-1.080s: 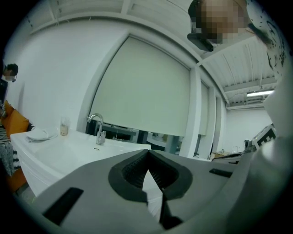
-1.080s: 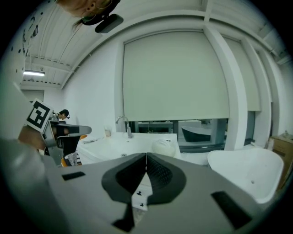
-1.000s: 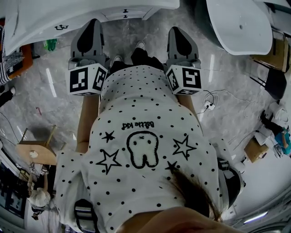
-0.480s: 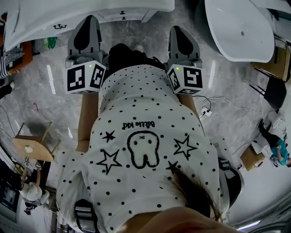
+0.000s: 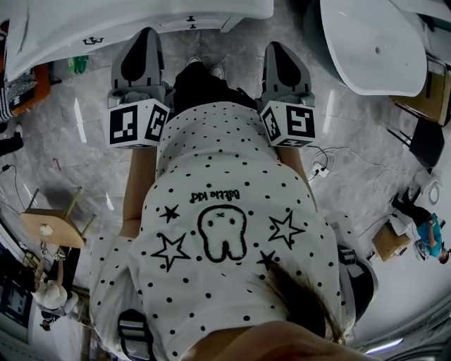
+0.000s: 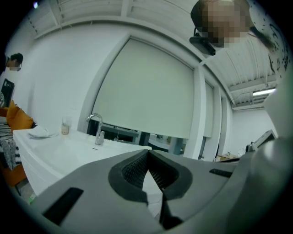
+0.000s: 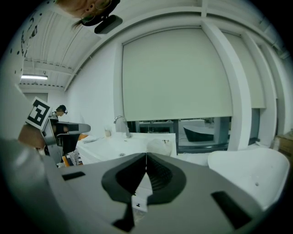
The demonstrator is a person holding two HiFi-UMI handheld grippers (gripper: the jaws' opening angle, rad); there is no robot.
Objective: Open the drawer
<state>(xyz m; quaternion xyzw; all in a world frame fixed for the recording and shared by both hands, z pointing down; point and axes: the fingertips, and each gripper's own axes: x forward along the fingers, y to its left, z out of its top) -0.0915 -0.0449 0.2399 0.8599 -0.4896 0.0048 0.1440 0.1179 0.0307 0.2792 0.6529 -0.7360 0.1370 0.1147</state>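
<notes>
I am holding my left gripper [image 6: 147, 154] and right gripper [image 7: 146, 157]: matt grey plastic shells, ribbed black rubbery pads [image 6: 135, 171]. Tap [image 6: 95, 128] is gleaming as polished metal; washstand [image 6: 59, 147] is shining glossy white; floor [image 5: 63, 141] is reflecting like polished stone; my shirt [image 5: 225, 169] is hanging as soft cloth; stool [image 5: 46, 229] is showing bare wood.

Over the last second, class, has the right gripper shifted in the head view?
No. The right gripper sits just as close below the corner of the white cabinet as before.
</notes>
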